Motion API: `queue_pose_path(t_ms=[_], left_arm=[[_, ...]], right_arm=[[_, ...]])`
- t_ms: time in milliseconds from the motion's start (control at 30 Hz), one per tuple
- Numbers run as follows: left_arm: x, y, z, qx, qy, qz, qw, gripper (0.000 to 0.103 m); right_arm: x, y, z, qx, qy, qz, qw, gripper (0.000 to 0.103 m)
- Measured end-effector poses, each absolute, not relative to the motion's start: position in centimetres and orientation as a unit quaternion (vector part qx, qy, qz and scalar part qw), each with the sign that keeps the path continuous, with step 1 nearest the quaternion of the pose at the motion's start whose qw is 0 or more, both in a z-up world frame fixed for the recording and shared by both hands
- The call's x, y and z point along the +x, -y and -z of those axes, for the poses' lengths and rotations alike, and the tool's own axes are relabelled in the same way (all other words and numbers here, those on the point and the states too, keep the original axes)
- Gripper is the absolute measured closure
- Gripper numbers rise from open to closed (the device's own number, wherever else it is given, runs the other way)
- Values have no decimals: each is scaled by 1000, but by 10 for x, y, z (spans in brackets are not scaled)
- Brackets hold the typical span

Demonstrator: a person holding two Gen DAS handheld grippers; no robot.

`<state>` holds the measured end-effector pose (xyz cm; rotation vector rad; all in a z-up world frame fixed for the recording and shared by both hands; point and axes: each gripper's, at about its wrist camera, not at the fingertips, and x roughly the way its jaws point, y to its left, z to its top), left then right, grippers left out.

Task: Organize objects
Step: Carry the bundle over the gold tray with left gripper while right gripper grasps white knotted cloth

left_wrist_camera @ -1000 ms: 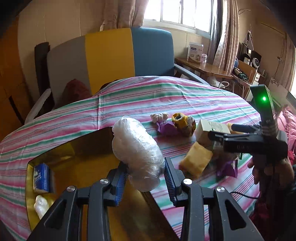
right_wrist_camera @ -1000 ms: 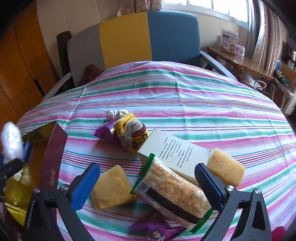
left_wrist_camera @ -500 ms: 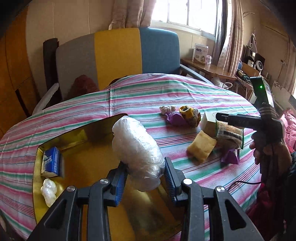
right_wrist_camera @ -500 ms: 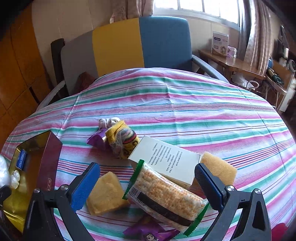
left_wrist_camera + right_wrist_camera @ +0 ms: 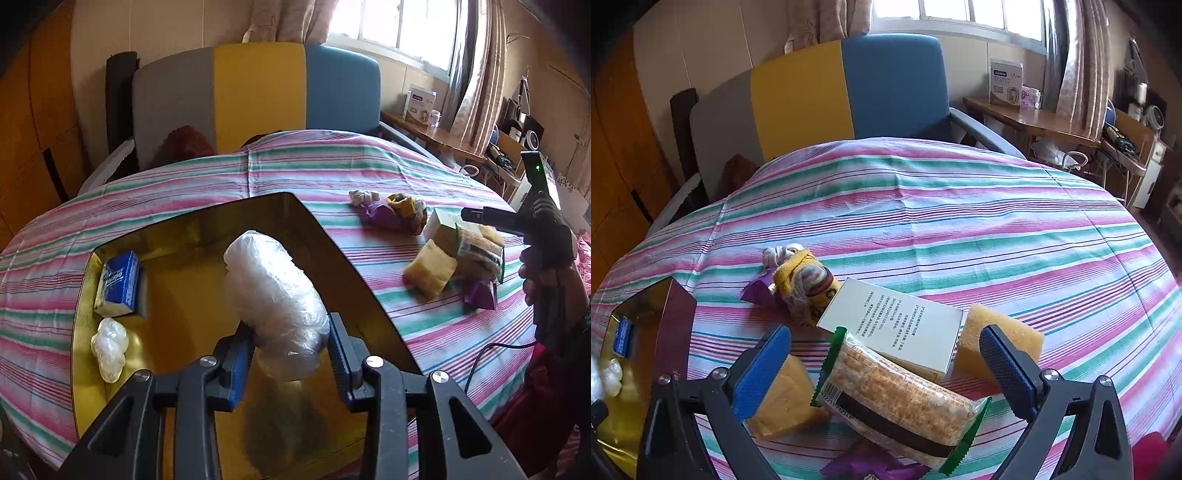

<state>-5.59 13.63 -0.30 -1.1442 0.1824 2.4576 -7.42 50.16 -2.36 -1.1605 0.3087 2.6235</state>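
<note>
Left gripper (image 5: 291,347) clamped on plastic-wrapped bundle (image 5: 275,295) above gold box (image 5: 85,295), tissues at 9 o'clock, ready for drop; right gripper (image 5: 886,363) spread wide around cracker pack (image 5: 897,402).

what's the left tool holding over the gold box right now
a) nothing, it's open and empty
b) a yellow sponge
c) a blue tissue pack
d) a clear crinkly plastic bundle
d: in the left wrist view the left tool is clamped on the clear plastic bundle above the gold box, while the blue tissue pack already lies inside the box.
</note>
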Motion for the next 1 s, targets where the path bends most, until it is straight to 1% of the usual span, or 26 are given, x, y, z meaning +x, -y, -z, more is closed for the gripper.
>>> queue_pose_path(t_ms=[200, 333, 467, 567, 700, 767, 933, 1000], left_arm=[[-58, -117, 10, -423, -46, -881, 207, 65], [-59, -105, 11, -422, -35, -882, 206, 65], [-61, -97, 14, -424, -26, -881, 207, 65], [-62, -93, 16, -427, -16, -879, 212, 65], [-62, -91, 17, -428, -5, -875, 224, 65], [-61, -91, 15, -427, -2, -874, 231, 65], [-62, -91, 13, -426, 3, -872, 243, 65], [-64, -91, 15, -429, 6, -870, 244, 65]], right_arm=[[-73, -504, 21, -396, -111, -901, 140, 5], [-82, -496, 13, -397, -111, -901, 131, 13], [-110, -477, -2, -398, -103, -906, 95, 18], [-145, -452, -7, -414, -73, -906, 57, 18], [-192, -425, 5, -456, -32, -889, 23, 20], [-215, -418, 17, -481, -20, -876, 20, 20], [-260, -419, 52, -532, -33, -846, 28, 19], [-273, -416, 68, -551, -29, -833, 31, 21]])
